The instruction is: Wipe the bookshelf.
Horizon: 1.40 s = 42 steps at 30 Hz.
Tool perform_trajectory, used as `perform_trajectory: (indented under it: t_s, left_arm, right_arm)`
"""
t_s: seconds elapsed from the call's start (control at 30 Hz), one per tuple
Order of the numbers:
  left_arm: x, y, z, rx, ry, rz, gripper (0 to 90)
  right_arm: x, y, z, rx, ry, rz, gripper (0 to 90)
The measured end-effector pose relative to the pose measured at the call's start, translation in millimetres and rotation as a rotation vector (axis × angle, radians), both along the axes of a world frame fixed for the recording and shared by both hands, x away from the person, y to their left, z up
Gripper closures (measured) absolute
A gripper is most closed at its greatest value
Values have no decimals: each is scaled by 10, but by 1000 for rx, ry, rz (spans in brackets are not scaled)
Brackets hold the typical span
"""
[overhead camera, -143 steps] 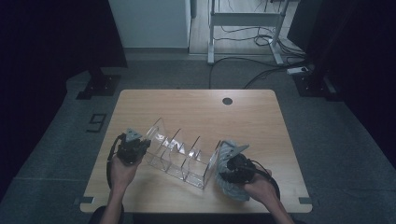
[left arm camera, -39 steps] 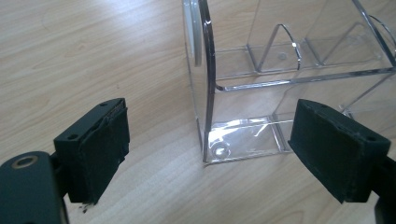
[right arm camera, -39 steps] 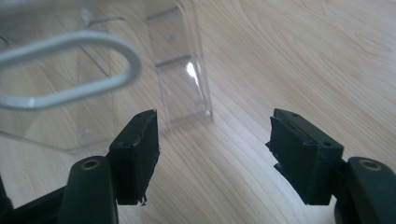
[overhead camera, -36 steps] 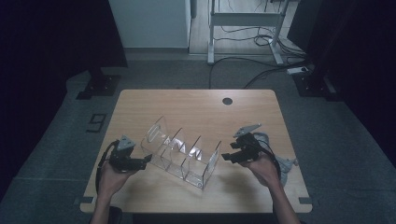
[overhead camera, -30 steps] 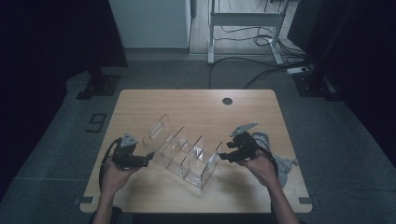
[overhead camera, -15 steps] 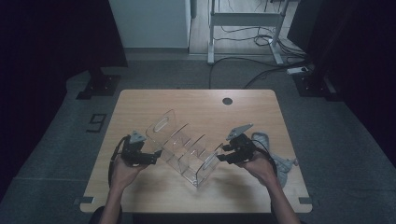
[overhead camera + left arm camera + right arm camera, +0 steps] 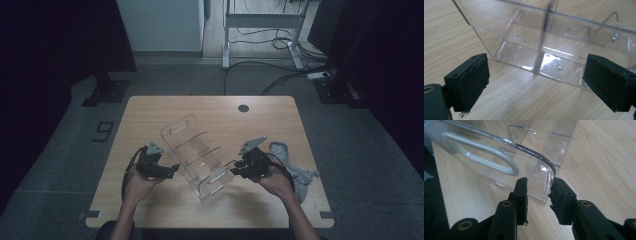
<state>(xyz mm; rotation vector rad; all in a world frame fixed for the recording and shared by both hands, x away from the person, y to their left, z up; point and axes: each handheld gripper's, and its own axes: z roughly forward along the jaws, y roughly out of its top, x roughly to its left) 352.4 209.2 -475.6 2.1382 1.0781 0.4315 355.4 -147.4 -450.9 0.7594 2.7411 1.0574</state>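
A clear plastic divider rack [image 7: 192, 150] lies slanted on the wooden table [image 7: 150, 110]. My left gripper [image 7: 172, 170] sits at the rack's left side, open wide. In the left gripper view the rack's low wall [image 7: 544, 50] lies just beyond the gap of the left gripper [image 7: 536, 82], touching neither pad. My right gripper [image 7: 235, 170] is at the near right corner of the rack. Its jaws have just been closing. In the right gripper view the rounded corner of the end panel [image 7: 499, 162] stands between the pads of the right gripper [image 7: 539, 190], with a small gap still showing.
A crumpled grey cloth [image 7: 297, 170] lies by the right hand near the table's right edge. A round cable hole [image 7: 243, 108] sits at the table's far edge. Desk legs and cables stand on the floor beyond.
The rack has turned, so it now runs more front to back. The left gripper has slid right toward it. The right gripper's jaws have narrowed around the rack's corner.
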Motion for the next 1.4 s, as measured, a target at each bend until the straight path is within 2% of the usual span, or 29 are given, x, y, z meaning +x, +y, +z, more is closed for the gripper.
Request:
perform_trajectory:
  t_s: [0.47, 0.73, 0.83, 0.93, 1.03, 1.07, 1.2, 1.23, 1.4]
  left_arm:
    - [-14, -87, -36, 6, 8, -31, 74]
    - [-16, -106, -49, -7, 16, -35, 79]
    - [-9, -118, -88, -8, 31, -43, 81]
    - [-18, -126, -101, -3, 25, -50, 78]
    - [-33, -117, -82, -10, 20, -59, 70]
    - [-66, -94, -47, -28, 15, -73, 70]
    - [-182, -14, 29, -42, -7, -95, 86]
    - [-239, 22, 48, -50, -14, -103, 102]
    - [-413, 90, 100, -74, -25, -137, 126]
  right_arm:
    - [-149, 151, -28, -7, -10, 48, 724]
    - [-218, 226, -59, -3, 5, 79, 748]
    - [-242, 248, -58, -6, 8, 86, 761]
    - [-252, 258, -55, -9, 13, 87, 766]
    - [-255, 241, -46, -4, 15, 92, 734]
    - [-256, 228, -40, -2, 16, 95, 720]
    - [-266, 69, 22, -2, 15, 92, 667]
    - [-265, -21, 50, -7, 9, 81, 659]
    - [-173, -157, 83, 1, -7, 18, 647]
